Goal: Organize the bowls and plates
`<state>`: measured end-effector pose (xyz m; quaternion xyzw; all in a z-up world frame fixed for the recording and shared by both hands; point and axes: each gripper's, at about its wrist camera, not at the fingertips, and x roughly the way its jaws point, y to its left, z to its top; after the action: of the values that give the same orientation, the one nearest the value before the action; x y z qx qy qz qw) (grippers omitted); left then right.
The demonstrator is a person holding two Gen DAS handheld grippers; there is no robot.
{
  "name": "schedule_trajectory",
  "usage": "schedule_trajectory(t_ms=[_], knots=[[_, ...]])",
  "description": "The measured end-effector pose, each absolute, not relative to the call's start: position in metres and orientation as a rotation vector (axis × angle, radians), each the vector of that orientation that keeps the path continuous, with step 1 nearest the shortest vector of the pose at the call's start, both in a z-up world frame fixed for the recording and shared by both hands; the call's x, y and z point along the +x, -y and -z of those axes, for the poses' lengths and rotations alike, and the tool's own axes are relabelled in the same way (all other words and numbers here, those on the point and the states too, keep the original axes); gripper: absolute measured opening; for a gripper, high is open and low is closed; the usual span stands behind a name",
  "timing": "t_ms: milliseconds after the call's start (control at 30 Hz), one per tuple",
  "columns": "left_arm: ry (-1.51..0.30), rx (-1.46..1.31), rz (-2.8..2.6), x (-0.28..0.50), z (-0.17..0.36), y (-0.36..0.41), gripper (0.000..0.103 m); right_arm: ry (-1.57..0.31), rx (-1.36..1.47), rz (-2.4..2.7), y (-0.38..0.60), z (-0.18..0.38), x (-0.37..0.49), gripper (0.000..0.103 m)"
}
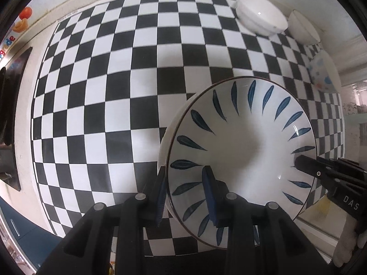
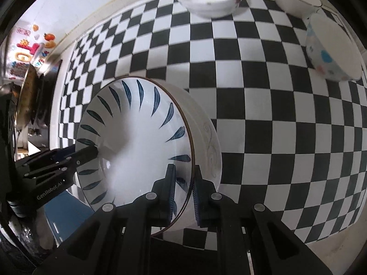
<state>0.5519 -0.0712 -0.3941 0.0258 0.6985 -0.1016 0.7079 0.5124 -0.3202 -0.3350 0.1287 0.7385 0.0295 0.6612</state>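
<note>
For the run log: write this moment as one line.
left tongs: shut on blue-leaf white ceramic plate | right tongs: shut on opposite rim | plate: tilted over checkered mat

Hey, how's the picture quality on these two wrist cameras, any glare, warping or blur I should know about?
Left wrist view: fisheye bends the checkered mat into curves; small glints on the blue-leaf plate; dark vignette at the corners. Right wrist view: same bulge; a soft shadow across the plate's centre; the spotted bowl near the edge looks stretched and slightly soft.
</note>
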Motion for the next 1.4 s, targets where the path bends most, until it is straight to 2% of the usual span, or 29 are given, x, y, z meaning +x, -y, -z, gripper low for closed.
schedule_trajectory(t_ms=[300, 633, 833, 933, 1167, 1400], knots=[[-1.600, 0.070, 0.217, 0.552, 0.411, 0.072, 0.027, -1.714, 0.291, -0.060, 0.330, 0.361, 0.511, 0.016], [-1.614, 0.099, 0.175, 0.560, 0.412, 0.084, 0.027, -1.741, 0.214, -0.042, 0.316, 0.358, 0.522, 0.020], [-1.602, 0.125, 0.139, 0.558, 0.408, 0.089, 0.028, -1.738, 0.189, -0.051, 0.297, 0.355, 0.527, 0.039], [-1.595, 0.111, 0.129, 0.559, 0.404, 0.089, 0.028, -1.724, 0.156, -0.039, 0.291, 0.349, 0.526, 0.040], [-1.540, 0.106, 0.117, 0.559, 0.370, 0.093, 0.028, -1.686, 0.157, -0.028, 0.284, 0.322, 0.520, 0.040], [-1.455, 0.084, 0.142, 0.549, 0.295, 0.097, 0.028, -1.579, 0.171, -0.030, 0.280, 0.250, 0.513, 0.040]])
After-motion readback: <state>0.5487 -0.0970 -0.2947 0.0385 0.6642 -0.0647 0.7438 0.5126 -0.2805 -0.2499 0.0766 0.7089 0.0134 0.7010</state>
